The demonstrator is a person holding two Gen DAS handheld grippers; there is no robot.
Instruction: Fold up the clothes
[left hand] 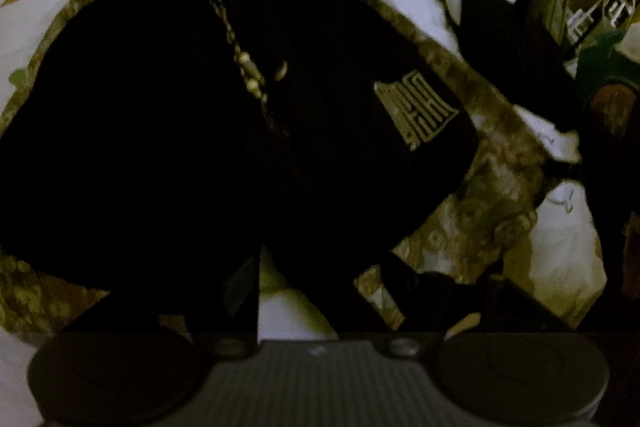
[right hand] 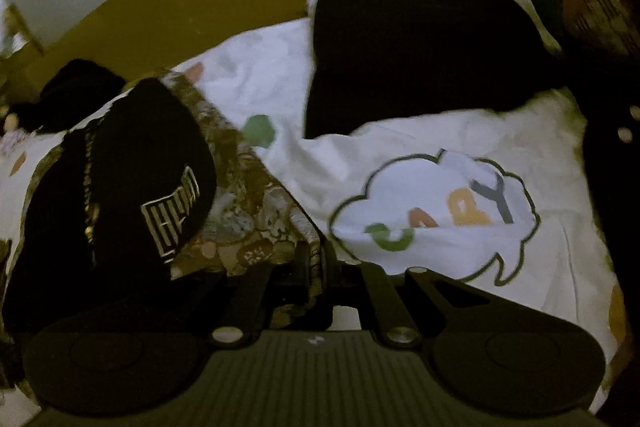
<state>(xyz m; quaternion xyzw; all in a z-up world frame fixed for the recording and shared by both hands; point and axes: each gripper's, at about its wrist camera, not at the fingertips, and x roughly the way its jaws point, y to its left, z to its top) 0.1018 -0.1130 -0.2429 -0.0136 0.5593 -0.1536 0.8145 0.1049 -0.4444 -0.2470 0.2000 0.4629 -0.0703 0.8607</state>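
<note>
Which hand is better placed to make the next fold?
Right, probably. The right gripper is shut on the patterned cloth beside the black garment; the left gripper hangs open, gripping nothing.

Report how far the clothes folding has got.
Done: a dark garment lies flat at the far side of the white bedding, seemingly folded. In hand: the right gripper is shut on the patterned garment's edge; the black zip jacket lies on top of it, and the left gripper stands open at its hem. Left: both of these lie spread out, unfolded.
</note>
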